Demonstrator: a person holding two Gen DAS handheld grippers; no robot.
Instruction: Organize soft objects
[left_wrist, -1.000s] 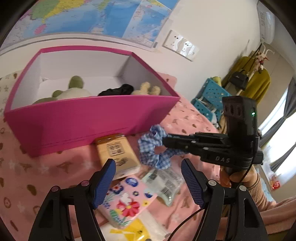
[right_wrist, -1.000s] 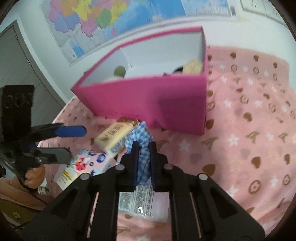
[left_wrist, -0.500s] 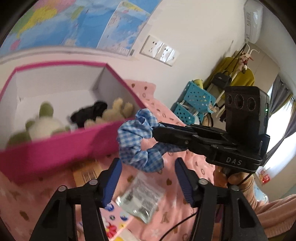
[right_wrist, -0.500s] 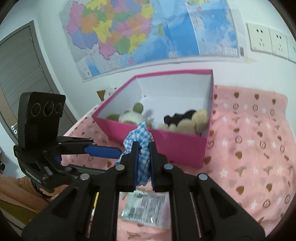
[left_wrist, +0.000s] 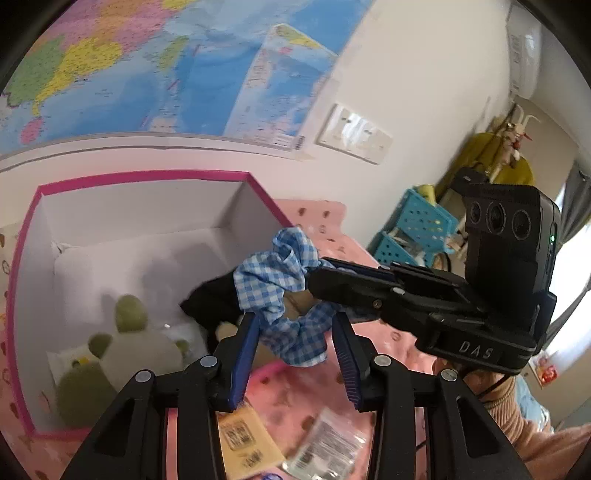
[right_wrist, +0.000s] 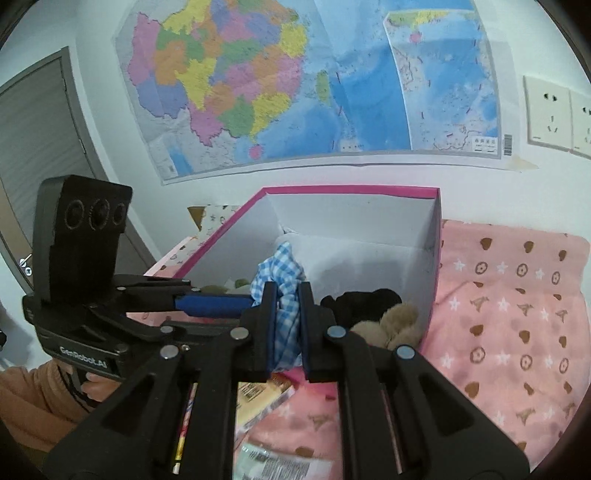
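Note:
A blue-and-white checked scrunchie hangs in the air over the near wall of the pink box. My right gripper is shut on the scrunchie and comes in from the right in the left wrist view. The left gripper points at the scrunchie's lower loop. Its jaws are closing with that loop between the blue pads, and no clear squeeze shows. In the box lie a green plush toy, a black soft item and a beige plush.
The box stands on a pink patterned blanket against a wall with a map. Below the grippers lie a yellow packet and a clear packet. Blue crates stand at the right. A person's sleeve is behind the right gripper.
Both grippers have risen and moved towards the box. The scrunchie went from the blanket up over the box's near wall. The left jaws have narrowed around it.

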